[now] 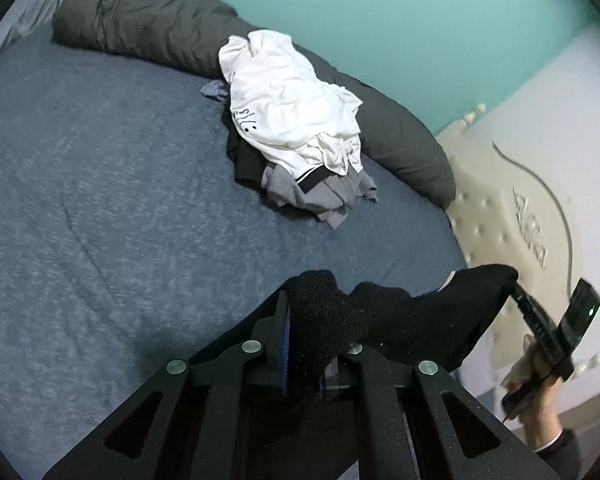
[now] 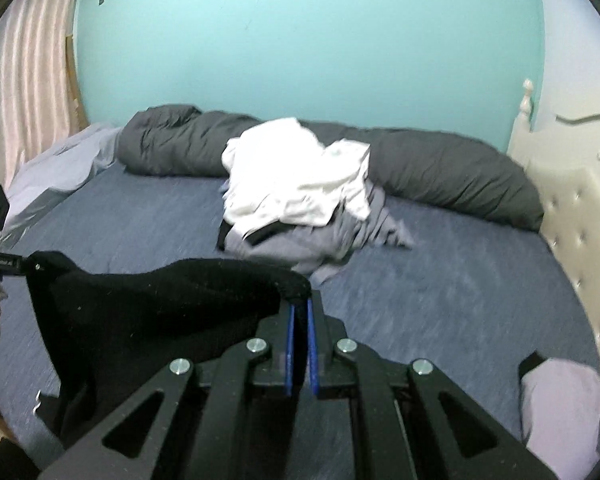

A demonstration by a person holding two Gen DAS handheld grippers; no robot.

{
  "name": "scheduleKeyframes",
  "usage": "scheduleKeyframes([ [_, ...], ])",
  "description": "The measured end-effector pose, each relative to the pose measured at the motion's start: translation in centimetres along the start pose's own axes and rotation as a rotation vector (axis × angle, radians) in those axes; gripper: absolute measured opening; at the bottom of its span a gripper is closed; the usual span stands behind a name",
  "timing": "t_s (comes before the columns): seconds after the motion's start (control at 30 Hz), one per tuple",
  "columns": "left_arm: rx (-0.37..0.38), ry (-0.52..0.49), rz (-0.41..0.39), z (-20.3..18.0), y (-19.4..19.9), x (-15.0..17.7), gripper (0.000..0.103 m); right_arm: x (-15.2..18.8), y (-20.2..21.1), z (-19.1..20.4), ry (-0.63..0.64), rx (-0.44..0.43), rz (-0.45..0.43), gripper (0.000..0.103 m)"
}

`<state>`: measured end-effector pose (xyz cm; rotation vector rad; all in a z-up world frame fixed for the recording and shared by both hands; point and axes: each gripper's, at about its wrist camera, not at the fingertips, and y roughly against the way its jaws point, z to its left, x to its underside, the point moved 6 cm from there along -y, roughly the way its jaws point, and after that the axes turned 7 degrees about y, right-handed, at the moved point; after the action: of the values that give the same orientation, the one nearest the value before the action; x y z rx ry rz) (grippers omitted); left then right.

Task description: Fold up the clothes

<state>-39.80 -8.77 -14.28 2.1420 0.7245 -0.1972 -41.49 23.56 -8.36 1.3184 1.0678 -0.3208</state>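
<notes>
- Black garment (image 1: 400,320): dark knit fabric, stretched in the air between the two grippers above the near edge of the bed (image 1: 100,200); its lower part hangs slack in the right wrist view.
- Left gripper (image 1: 300,320): jaws clenched on one bunched end of the black garment, fabric spilling over the pads.
- Right gripper (image 2: 299,308): blue pads pinched tight on the opposite edge of the same garment; seen from the left wrist view at the right margin, held by a person's hand (image 1: 536,364).
- Pile of unfolded clothes (image 1: 296,128): white shirt on top, grey and black pieces beneath; lies toward the far edge of the bed, against the rolled dark duvet (image 1: 148,20).
- Folded light-coloured item (image 2: 560,408): near right corner of the bed, beside the tufted headboard (image 2: 580,208).
- Step in hand, as judged: garment picked up and spread taut, ahead of the first fold.
- Next move calls for: lowering it flat onto the bare sheet near the front edge, both grips kept until it lies smooth.
</notes>
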Motion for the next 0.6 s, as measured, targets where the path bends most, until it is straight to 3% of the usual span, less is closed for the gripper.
scheduleKeyframes([
  [0.1,-0.031,0.011,-0.003,0.4,-1.9,-1.5,0.028,-1.6,-1.4,-1.1,0.01,0.026,-0.004,0.005],
  [0.13,-0.033,0.039,0.01,1.0,-2.8,-2.0,0.039,-2.0,-2.0,-1.4,0.015,0.034,-0.001,0.005],
  [0.17,-0.039,0.056,0.028,1.6,-3.9,-2.3,0.041,-2.3,-2.8,-1.7,0.018,0.041,0.005,0.005],
  [0.37,-0.125,0.002,0.077,4.6,-8.5,-2.0,0.043,-1.2,-8.4,-2.2,0.03,0.049,0.108,0.005],
  [0.6,-0.219,-0.157,0.136,6.5,-13.1,0.4,0.043,6.9,-15.9,1.0,0.089,-0.062,0.313,0.005],
])
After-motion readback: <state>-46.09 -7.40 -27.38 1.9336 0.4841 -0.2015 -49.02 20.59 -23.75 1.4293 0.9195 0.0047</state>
